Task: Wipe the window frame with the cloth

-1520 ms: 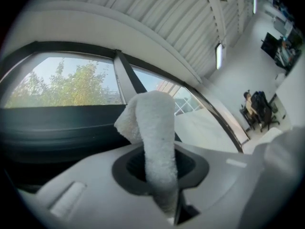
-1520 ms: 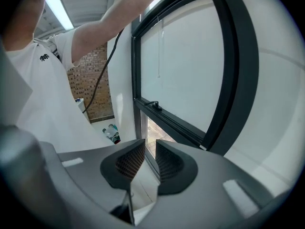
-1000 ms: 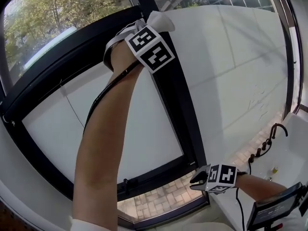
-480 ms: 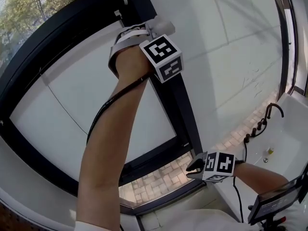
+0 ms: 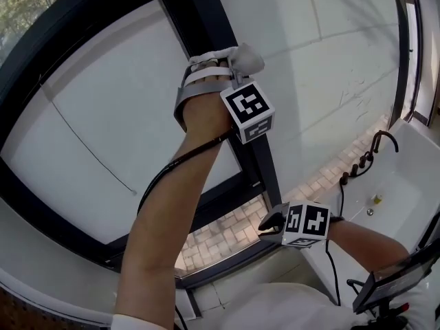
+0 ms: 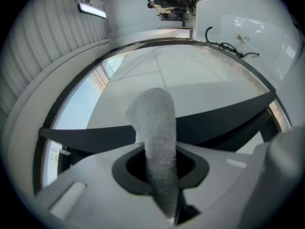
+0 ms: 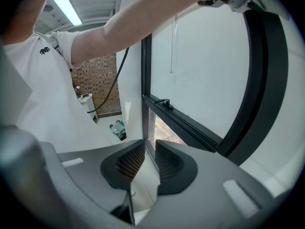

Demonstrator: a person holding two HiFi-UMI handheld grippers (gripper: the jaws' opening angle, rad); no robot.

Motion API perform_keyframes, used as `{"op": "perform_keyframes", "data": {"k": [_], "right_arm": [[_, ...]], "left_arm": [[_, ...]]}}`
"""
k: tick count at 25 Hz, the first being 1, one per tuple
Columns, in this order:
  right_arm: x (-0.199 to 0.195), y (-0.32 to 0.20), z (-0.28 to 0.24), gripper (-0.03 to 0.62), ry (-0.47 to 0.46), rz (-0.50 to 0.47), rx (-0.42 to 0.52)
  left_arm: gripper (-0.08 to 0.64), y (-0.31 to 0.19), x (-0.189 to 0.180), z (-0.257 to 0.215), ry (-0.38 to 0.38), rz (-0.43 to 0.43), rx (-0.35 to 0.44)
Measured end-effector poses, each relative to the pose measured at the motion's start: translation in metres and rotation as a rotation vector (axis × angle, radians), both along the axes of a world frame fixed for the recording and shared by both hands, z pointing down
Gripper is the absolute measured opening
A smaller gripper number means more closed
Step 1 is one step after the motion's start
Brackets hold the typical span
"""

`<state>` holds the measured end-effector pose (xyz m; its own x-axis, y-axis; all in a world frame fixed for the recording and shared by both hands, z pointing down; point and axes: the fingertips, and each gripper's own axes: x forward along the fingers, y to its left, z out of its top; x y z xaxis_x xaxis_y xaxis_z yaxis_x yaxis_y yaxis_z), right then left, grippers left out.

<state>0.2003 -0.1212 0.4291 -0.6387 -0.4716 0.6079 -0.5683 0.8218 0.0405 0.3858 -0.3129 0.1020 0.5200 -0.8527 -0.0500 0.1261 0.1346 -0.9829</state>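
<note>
A grey-white cloth [image 5: 245, 58] is pinched in my left gripper [image 5: 230, 64], which is raised and presses it against the black upright bar of the window frame [image 5: 194, 26]. In the left gripper view the cloth [image 6: 156, 137] sticks out between the shut jaws, with the dark frame bar [image 6: 219, 120] running across just behind it. My right gripper [image 5: 269, 223] hangs low beside the bottom corner of the frame [image 5: 227, 196]. Its pads [image 7: 132, 162] stand a narrow gap apart with nothing between them.
A white wall panel [image 5: 330, 67] lies right of the frame. A white bathtub [image 5: 412, 177] with a dark tap [image 5: 380, 141] sits at the right edge, a screen on a stand [image 5: 395, 280] below it. A black window handle [image 7: 164, 102] sits on the lower rail. A thin blind cord [image 5: 89, 146] hangs over the pane.
My left gripper has slid the cloth down the upright frame bar. The right gripper has stayed low near the bottom corner, drifting slightly left.
</note>
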Motion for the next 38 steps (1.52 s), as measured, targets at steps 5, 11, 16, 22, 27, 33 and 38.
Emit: {"op": "perform_keyframes", "data": {"k": [5,11,16,22,27,33,38], "right_arm": [[-0.001,0.008,0.005,0.067,-0.014,0.003,-0.010],[-0.006,0.020,0.014,0.067,-0.011,0.003,-0.038],[-0.002,0.032,0.025,0.067,-0.013,0.007,-0.072],[0.004,0.044,0.038,0.067,-0.021,0.015,-0.122],[0.006,0.049,0.041,0.066,-0.012,0.023,-0.142],[0.008,0.050,0.026,0.066,0.013,0.014,-0.139],[0.007,0.056,0.023,0.066,0.000,0.020,-0.152]], "left_arm": [[0.092,0.001,0.000,0.068,-0.051,-0.017,-0.053],[0.092,0.002,-0.004,0.148,-0.089,-0.020,-0.138],[0.092,0.002,-0.004,0.217,-0.122,-0.023,-0.209],[0.092,-0.002,-0.006,0.320,-0.210,-0.045,-0.327],[0.092,-0.003,-0.011,0.378,-0.246,-0.052,-0.382],[0.092,-0.002,-0.015,0.427,-0.259,-0.070,-0.452],[0.092,-0.001,-0.017,0.459,-0.247,-0.085,-0.536]]}}
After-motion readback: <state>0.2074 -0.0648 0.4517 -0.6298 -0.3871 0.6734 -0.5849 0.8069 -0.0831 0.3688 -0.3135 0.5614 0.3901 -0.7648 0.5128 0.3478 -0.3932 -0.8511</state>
